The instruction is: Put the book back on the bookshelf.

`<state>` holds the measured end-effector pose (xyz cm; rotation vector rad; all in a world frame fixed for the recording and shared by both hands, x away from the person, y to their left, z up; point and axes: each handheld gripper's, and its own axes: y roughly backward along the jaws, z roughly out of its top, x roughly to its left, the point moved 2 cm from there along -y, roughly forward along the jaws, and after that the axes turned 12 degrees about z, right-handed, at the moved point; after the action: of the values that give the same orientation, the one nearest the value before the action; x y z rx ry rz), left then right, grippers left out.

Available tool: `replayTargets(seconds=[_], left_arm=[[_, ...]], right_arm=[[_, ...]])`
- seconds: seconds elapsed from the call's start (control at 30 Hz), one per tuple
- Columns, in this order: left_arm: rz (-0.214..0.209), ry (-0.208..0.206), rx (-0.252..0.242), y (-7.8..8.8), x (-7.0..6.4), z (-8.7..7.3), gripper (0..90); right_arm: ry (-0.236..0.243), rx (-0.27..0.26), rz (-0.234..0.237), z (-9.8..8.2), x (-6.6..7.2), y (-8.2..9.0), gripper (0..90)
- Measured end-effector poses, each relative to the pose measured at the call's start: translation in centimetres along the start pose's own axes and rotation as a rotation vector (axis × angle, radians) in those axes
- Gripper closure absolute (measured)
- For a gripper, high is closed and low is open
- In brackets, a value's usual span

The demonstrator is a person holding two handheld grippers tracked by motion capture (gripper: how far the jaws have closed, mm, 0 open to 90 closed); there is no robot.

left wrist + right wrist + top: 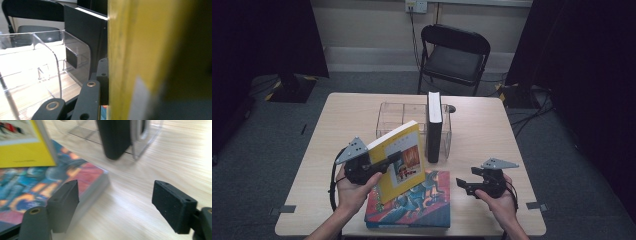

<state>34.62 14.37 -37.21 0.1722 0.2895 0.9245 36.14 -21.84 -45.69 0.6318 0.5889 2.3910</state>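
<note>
Book: my left gripper (388,162) clamps a yellow book (398,159), tilted, orange cover picture, above the table's (492,135) near edge.
Right gripper (468,184): jaws wide, holding nothing.

I see the yellow book (399,160) lifted and tilted, spine edge clamped at its left, hanging over the near-centre colourful book (422,202), just near of the clear rack (389,117).

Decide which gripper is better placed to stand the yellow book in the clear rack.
Left: the left gripper is shut on the yellow book, near the rack. The right gripper is open, empty, farther away.
</note>
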Motion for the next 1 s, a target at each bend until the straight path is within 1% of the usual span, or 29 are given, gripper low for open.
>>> replayTargets(seconds=[0.03, 0.07, 0.13, 0.17, 0.2, 0.23, 0.27, 0.37, 0.4, 0.53, 0.57, 0.7, 0.8, 0.93, 1.0], left_arm=[[0.009, 0.0, 0.0, 0.0, 0.1, 0.0, 75.7], [0.019, 0.001, -0.001, 0.0, 0.3, 0.1, 75.7], [0.033, 0.01, -0.004, -0.1, 0.6, 0.4, 75.7], [0.044, 0.02, -0.015, -0.2, 0.7, 0.5, 75.7], [0.055, 0.019, -0.016, -0.2, 0.8, 0.6, 75.7], [0.074, 0.016, -0.022, -0.4, 0.9, 0.8, 75.7], [0.082, 0.002, -0.023, -0.6, 0.9, 1.0, 75.7], [0.106, 0.013, -0.037, -1.2, 0.9, 1.4, 75.7], [0.11, 0.006, -0.037, -1.3, 0.9, 1.6, 75.7], [0.144, -0.005, -0.04, -2.4, 0.8, 2.0, 75.7], [0.146, -0.007, -0.038, -2.6, 0.9, 2.1, 75.7], [0.166, 0.019, -0.04, -3.7, 1.2, 2.3, 75.7], [0.182, 0.015, -0.031, -4.4, 1.3, 2.5, 75.7], [0.211, 0.01, -0.035, -5.4, 1.2, 2.7, 75.7], [0.223, 0.012, -0.038, -5.8, 1.1, 2.7, 75.7]], right_arm=[[-0.014, 0.001, -0.004, -0.1, -0.3, -0.1, 19.2], [-0.016, 0.005, -0.015, -0.3, -0.7, -0.2, 18.7], [-0.03, 0.017, -0.032, -0.5, -1.3, -0.5, 17.5], [-0.038, 0.022, -0.041, -0.7, -1.6, -0.6, 17.3], [-0.046, 0.024, -0.051, -0.8, -1.9, -0.7, 17.1], [-0.049, 0.026, -0.062, -0.9, -2.2, -0.8, 16.5], [-0.054, 0.033, -0.071, -1.0, -2.3, -1.0, 16.2], [-0.051, 0.062, -0.094, -1.5, -2.8, -1.5, 16.1], [-0.051, 0.077, -0.099, -1.7, -2.9, -1.7, 16.1], [-0.053, 0.107, -0.113, -2.1, -3.1, -2.3, 16.2], [-0.048, 0.111, -0.118, -2.2, -3.2, -2.4, 16.3], [-0.043, 0.135, -0.121, -2.6, -3.2, -2.8, 16.3], [-0.039, 0.146, -0.123, -2.7, -3.3, -3.0, 16.2], [-0.015, 0.146, -0.143, -2.9, -3.2, -3.2, 16.0], [0.006, 0.146, -0.152, -3.0, -3.1, -3.3, 15.1]])
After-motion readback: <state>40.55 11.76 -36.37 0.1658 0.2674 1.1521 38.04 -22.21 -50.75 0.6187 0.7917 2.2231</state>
